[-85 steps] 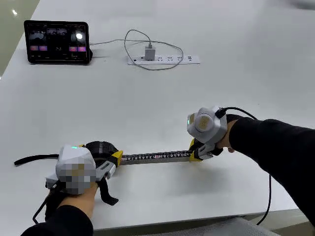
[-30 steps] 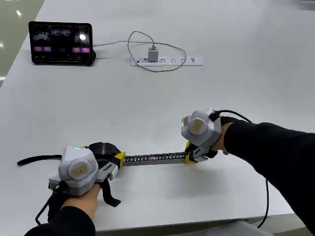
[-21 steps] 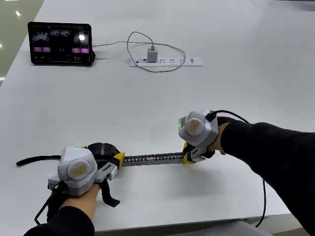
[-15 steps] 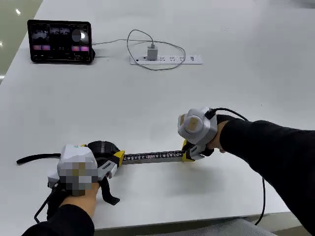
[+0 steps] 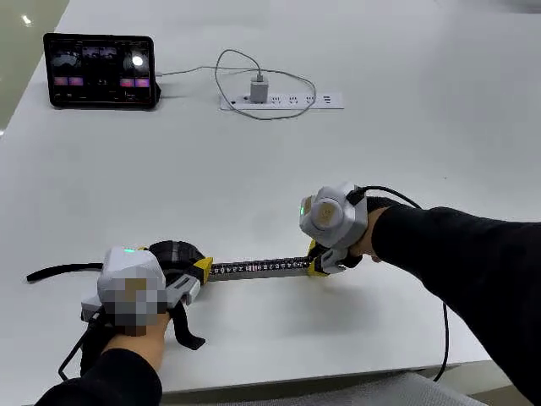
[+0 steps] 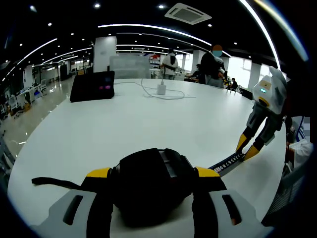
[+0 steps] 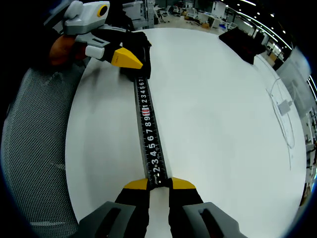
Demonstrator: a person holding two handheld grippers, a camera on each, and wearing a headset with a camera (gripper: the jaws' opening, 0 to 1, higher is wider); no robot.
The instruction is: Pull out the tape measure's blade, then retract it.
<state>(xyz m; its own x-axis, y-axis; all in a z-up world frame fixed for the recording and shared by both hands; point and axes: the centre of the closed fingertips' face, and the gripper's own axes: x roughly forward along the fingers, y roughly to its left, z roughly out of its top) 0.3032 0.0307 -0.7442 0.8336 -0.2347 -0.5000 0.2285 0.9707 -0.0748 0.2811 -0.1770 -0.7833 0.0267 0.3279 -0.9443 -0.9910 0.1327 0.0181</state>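
Observation:
A black tape measure case (image 5: 176, 256) lies on the white table, with my left gripper (image 5: 190, 277) shut on it; in the left gripper view the case (image 6: 152, 178) sits between the yellow-tipped fingers (image 6: 99, 173). Its dark blade (image 5: 258, 268) with white numbers runs right along the table to my right gripper (image 5: 317, 264), which is shut on the blade's end. In the right gripper view the blade (image 7: 147, 134) stretches from my right gripper (image 7: 159, 185) to the case (image 7: 135, 54) and the left gripper (image 7: 115, 53). The right gripper (image 6: 250, 146) stands at the right of the left gripper view.
A tablet (image 5: 100, 59) stands at the back left. A white power strip (image 5: 283, 101) with a charger and looped cable (image 5: 254, 72) lies at the back centre. A black strap (image 5: 59, 272) trails left of the case. The table's front edge (image 5: 338, 379) is near.
My right gripper has moved left toward the case with the blade's end, so less blade lies out on the table. The left gripper and case have stayed put.

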